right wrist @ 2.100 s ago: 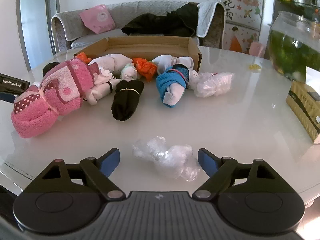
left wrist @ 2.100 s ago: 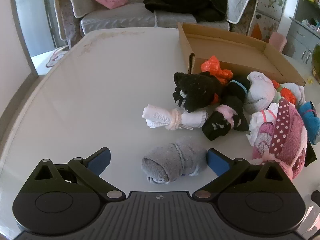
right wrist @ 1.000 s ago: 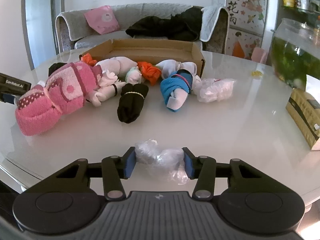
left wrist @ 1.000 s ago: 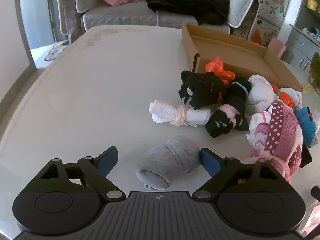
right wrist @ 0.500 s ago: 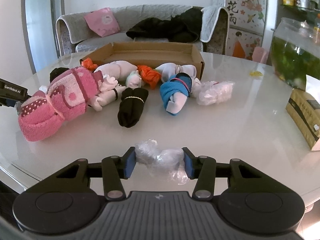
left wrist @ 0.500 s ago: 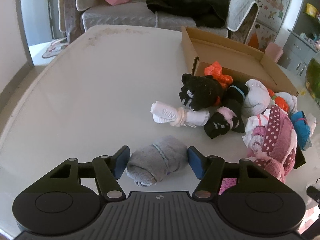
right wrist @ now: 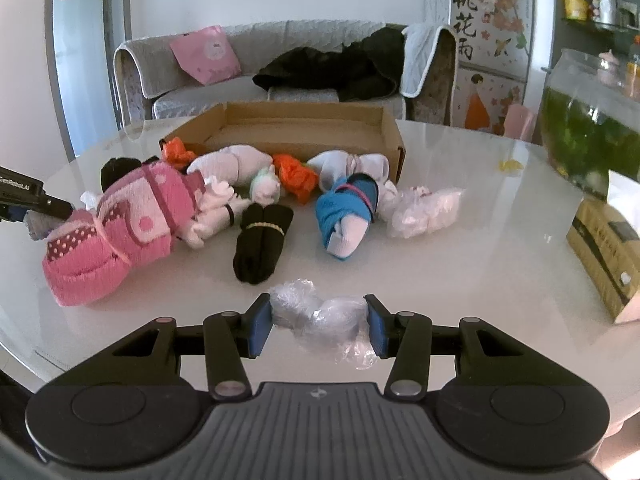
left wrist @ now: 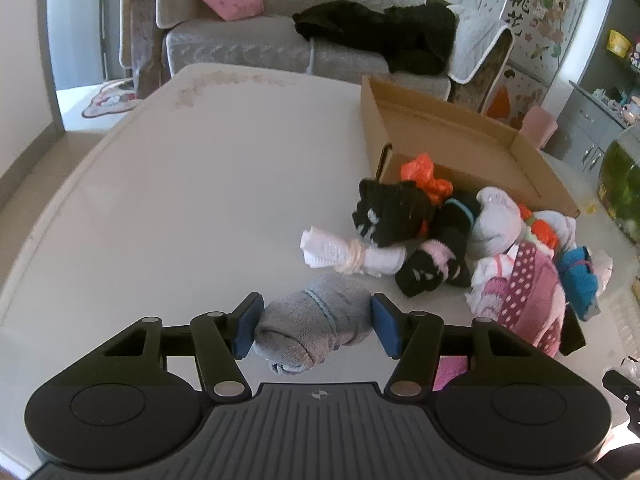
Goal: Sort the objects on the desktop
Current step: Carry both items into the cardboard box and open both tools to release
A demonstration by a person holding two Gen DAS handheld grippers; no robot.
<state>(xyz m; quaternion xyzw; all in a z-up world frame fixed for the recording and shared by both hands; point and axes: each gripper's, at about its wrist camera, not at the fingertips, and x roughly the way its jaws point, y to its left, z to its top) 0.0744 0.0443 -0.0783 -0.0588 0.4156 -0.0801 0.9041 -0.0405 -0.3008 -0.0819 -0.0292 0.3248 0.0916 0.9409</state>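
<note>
Left wrist view: your left gripper is closing its blue fingers on the rolled grey sock, which lies near the front edge of the white table; both pads touch the roll's sides. Just beyond it lies a white sock roll tied with a band, and to the right of that a heap of bundles: a black sock with white markings, an orange plastic bag and a pink dotted towel roll. The open cardboard box stands at the far right of the table, behind the heap.

Right wrist view: your right gripper has its fingers drawn in about halfway and clamped on a crumpled clear plastic bag, held at the near middle of the table. Farther off, a black sock pair and a blue and white sock bundle lie in front of the box, with the pink towel roll at the left and another clear bag at the right. A fish bowl stands at the far right.
</note>
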